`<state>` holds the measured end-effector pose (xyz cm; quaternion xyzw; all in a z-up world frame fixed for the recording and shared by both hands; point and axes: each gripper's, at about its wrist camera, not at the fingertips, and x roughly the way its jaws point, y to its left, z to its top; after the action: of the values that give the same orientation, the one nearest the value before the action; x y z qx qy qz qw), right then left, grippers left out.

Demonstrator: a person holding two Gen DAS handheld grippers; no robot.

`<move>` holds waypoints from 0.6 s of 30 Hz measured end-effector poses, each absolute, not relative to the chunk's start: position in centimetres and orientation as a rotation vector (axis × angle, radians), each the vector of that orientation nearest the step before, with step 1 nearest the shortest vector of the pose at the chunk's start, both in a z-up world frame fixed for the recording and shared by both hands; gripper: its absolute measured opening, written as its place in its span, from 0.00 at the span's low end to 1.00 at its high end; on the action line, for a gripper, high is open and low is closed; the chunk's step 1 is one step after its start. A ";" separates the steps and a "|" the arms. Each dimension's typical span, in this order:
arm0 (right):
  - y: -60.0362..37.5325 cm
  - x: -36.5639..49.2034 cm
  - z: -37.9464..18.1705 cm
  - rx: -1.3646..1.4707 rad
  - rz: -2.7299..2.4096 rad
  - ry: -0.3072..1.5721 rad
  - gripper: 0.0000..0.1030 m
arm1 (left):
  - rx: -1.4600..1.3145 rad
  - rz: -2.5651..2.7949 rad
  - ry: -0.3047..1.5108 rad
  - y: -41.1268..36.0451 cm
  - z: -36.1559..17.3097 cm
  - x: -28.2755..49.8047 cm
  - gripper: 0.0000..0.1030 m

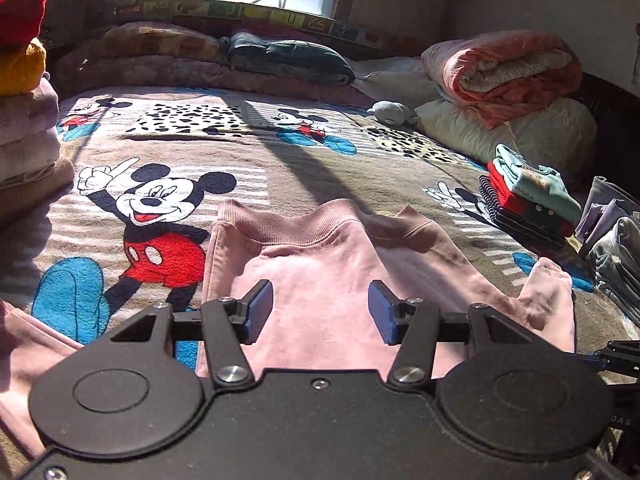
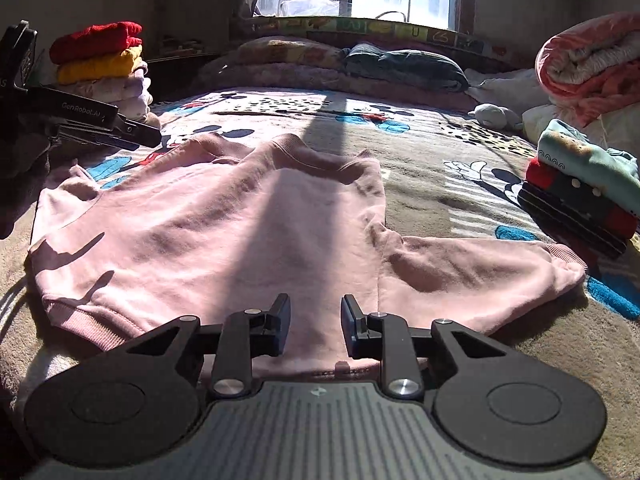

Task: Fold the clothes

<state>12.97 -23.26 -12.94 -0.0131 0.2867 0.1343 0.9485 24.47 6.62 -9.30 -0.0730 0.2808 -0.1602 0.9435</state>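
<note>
A pale pink sweatshirt (image 2: pixel 224 224) lies spread flat on a cartoon-mouse blanket (image 2: pixel 440 152), neck band toward the window. One sleeve (image 2: pixel 480 268) sticks out to the right. My right gripper (image 2: pixel 316 328) hovers open over the bottom hem, nothing between its fingers. In the left wrist view the pink sweatshirt (image 1: pixel 320 280) fills the centre, and my left gripper (image 1: pixel 321 312) stands open just above its body, holding nothing. In the right wrist view the left gripper (image 2: pixel 132 134) shows from the side above the garment's far left shoulder.
Folded stacks flank the blanket: red, yellow and pale clothes (image 2: pixel 104 64) at the left, teal, red and striped ones (image 2: pixel 584 196) at the right. Grey folded clothes (image 1: pixel 616 256) lie further right. Rolled quilts (image 1: pixel 508 72), pillows and a soft toy (image 1: pixel 392 113) line the window side.
</note>
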 end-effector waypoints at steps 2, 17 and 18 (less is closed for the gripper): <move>-23.9 15.0 -11.7 0.053 0.275 0.581 0.29 | -0.235 -0.301 0.565 8.4 -8.8 26.0 0.50; -27.5 35.2 -11.6 0.495 0.208 0.668 0.45 | -0.531 -0.255 0.699 12.8 -11.1 37.2 0.50; -27.4 36.0 -12.2 0.507 0.209 0.678 0.46 | -0.536 -0.253 0.712 12.9 -11.6 37.7 0.50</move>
<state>35.96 -27.40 -12.23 0.2454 0.3286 0.1011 0.9064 37.65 12.90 -11.64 -0.2584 0.3434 -0.1221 0.8947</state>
